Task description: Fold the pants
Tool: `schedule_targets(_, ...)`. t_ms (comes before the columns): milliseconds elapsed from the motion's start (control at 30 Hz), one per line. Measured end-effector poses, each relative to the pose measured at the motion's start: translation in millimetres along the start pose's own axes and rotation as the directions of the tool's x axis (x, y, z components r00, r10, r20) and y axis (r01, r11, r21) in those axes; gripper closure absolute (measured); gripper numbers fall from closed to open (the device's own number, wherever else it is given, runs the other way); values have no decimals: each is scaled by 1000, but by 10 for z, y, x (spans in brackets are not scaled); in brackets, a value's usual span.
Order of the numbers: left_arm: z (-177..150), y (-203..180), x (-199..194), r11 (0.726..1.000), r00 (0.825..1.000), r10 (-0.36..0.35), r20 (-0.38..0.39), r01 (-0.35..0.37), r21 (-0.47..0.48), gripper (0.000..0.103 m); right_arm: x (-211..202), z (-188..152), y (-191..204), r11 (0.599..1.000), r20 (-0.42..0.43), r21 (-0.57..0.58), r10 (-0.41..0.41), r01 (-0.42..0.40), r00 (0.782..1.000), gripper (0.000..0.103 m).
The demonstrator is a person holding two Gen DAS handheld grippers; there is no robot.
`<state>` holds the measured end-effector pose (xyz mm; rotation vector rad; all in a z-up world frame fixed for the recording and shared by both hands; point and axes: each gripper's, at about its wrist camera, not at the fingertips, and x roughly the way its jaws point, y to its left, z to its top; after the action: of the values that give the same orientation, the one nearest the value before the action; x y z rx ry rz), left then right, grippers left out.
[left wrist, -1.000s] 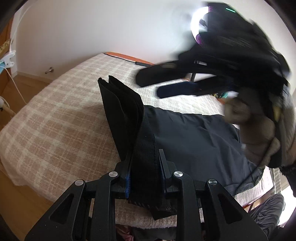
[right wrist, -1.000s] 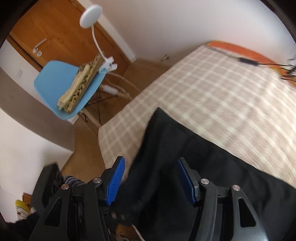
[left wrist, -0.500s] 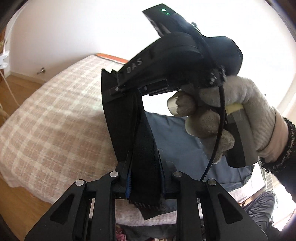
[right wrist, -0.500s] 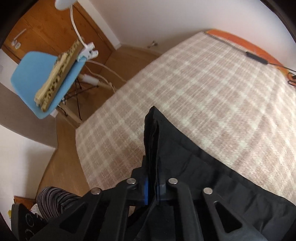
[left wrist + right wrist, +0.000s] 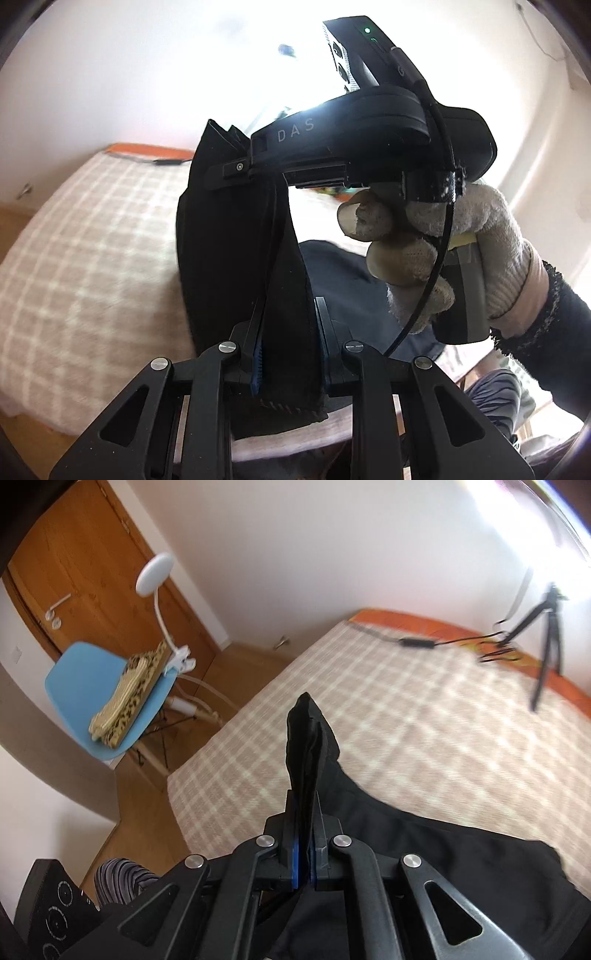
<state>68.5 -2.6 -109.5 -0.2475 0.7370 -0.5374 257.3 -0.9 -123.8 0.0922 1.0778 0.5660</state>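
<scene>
Hanging between the two grips, the pants [image 5: 236, 258] are being held up over the bed [image 5: 85, 236], their long axis running from the left hand-held gripper [image 5: 288, 354] ahead to the right hand-held gripper [image 5: 303, 834], each clamped narrow on a bunched edge. Compared with a second ago, the right one, then gaping wide, is now being seen pinched on cloth, and the fabric is being lifted higher off the bed.

- I see a bed with a beige-and-white checked cover [image 5: 424, 716], an orange edge along its far side.
- Plain white walls [image 5: 314, 554] meet a wooden floor [image 5: 243, 661].
- A brown wooden door [image 5: 77, 572] stands behind a light-blue plastic chair [image 5: 74, 686].
- A white gooseneck clamp lamp [image 5: 155, 572] rises beside it.
- A black tripod [image 5: 546, 627] stands at the bed's far edge.
</scene>
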Motion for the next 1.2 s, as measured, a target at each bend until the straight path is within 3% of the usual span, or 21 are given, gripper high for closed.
schedule_targets(300,197,-660,306,985,990,-133,-55,138,105,82,-921,-269,-651,991,99,91,-106,97,989,103)
schedule_targets(633,187,-1422,957,937,955,-225,-194,266,225,82,-1676,-788,-1467,955,112,198,-245,220,963,103)
schedule_targets(933,84,-2099,1426,896,917,-266,-298,349,275,82,-2089,-1248,-2094,908,95,284,-346,307,934,103)
schedule_targets(1200,34,-2206,1642,897,879,-267,-396,377,232,77,-2028,-1707,-2706,870,41,365,-370,331,928,103)
